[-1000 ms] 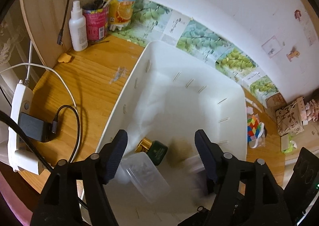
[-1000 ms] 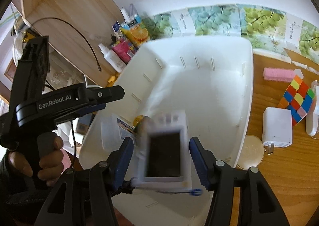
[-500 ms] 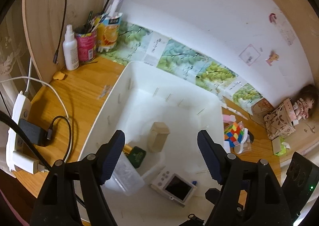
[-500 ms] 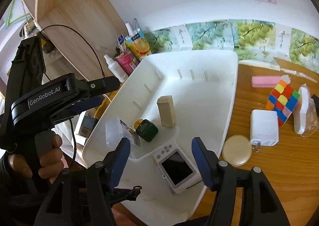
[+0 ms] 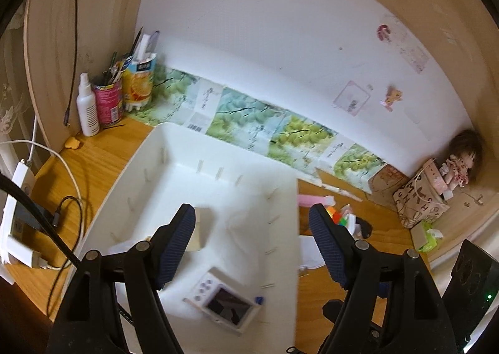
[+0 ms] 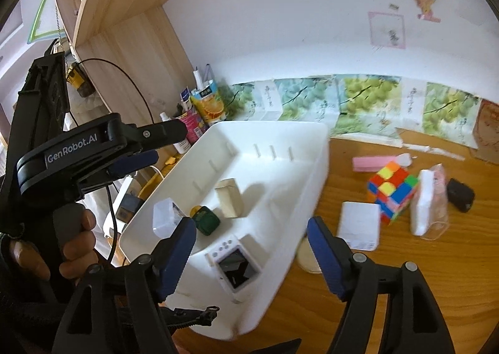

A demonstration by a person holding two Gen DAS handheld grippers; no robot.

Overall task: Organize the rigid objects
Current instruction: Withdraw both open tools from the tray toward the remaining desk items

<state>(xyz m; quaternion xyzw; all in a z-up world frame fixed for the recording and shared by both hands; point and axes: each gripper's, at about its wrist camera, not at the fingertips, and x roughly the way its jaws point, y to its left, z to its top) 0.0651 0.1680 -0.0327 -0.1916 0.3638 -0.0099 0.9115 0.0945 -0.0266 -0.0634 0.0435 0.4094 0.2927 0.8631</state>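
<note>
I see the white plastic bin [image 6: 274, 148] sitting on the wooden desk [image 6: 405, 285], smooth-walled with thin raised ribs along its inner sides. Inside it lies the small white camera [image 6: 237, 266], a flat rectangular body with a dark glossy screen facing up and a cluster of tiny round buttons at one end. It rests on the bin floor near the front edge. Behind it stands a tan cardboard box [image 6: 230, 198], upright, and just beside that lie a dark green bottle with a gold cap [image 6: 206, 219] and a clear plastic case [image 6: 165, 219].

My right gripper [image 6: 251, 255] has just been opening; its blue ridged pads stand apart above the bin and nothing is between them. My left gripper [image 5: 252, 243] is also released, its textured blue pads spread wide and empty over the bin. From the right wrist I read "GenRobot.AI" in white on its black body, held by a hand [image 6: 67, 244].

On the desk to the right of the bin sit a multicoloured puzzle cube [image 6: 392, 190], a white square charger [image 6: 359, 225], a pink eraser-like block [image 6: 372, 163] and a round pale lid [image 6: 307, 255] touching the bin's side. A juice carton printed with orange slices [image 5: 138, 81] stands in the far corner; its lettering is too small to read.
</note>
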